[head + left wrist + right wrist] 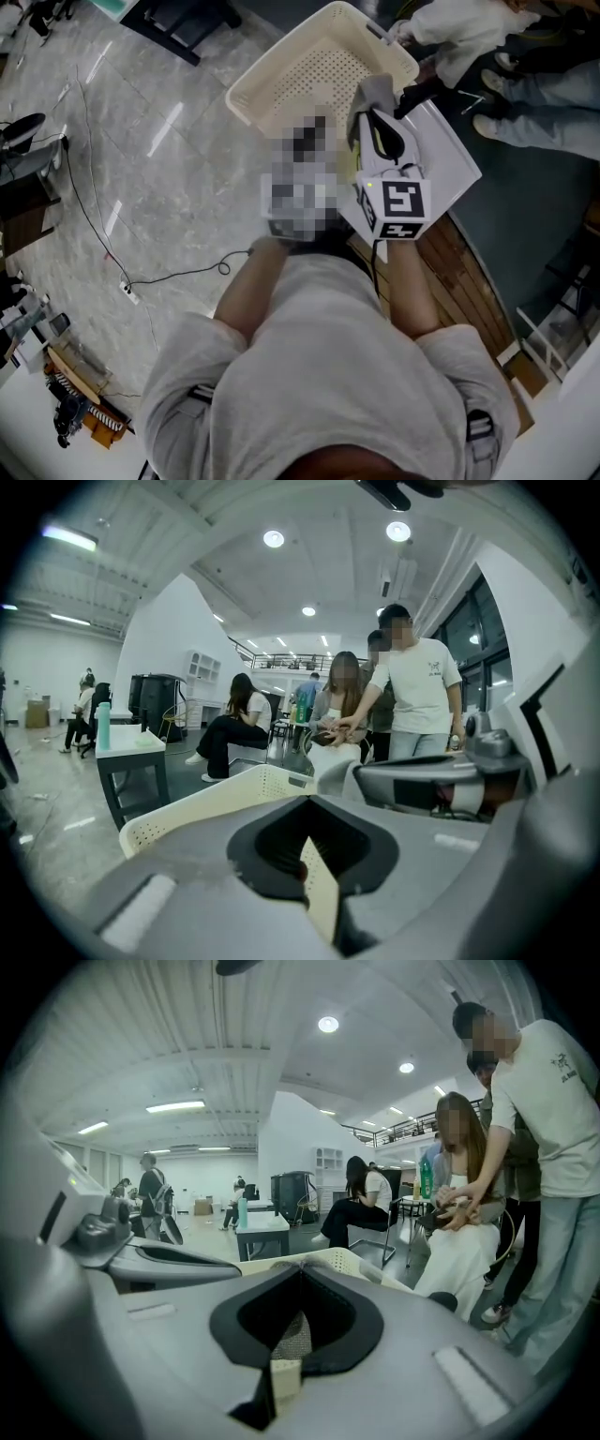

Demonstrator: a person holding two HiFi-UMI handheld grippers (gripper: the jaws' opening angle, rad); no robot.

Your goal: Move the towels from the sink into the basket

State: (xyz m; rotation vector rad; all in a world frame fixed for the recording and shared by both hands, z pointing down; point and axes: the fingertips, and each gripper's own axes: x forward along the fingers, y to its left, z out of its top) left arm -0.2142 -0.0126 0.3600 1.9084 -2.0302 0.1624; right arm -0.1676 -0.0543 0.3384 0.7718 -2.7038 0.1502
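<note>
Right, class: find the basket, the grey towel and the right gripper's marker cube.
basket (pixel 305 70): head view, bare perforated inside.
grey towel (pixel 372 94): head view, bunched top over the basket.
marker cube (pixel 405 208): head view, patterned upper face.

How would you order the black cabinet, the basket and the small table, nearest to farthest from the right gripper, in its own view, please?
1. Basket, closest, just ahead at bottom centre.
2. Small table, left of centre, beyond it.
3. Black cabinet, centre, at the back.
</note>
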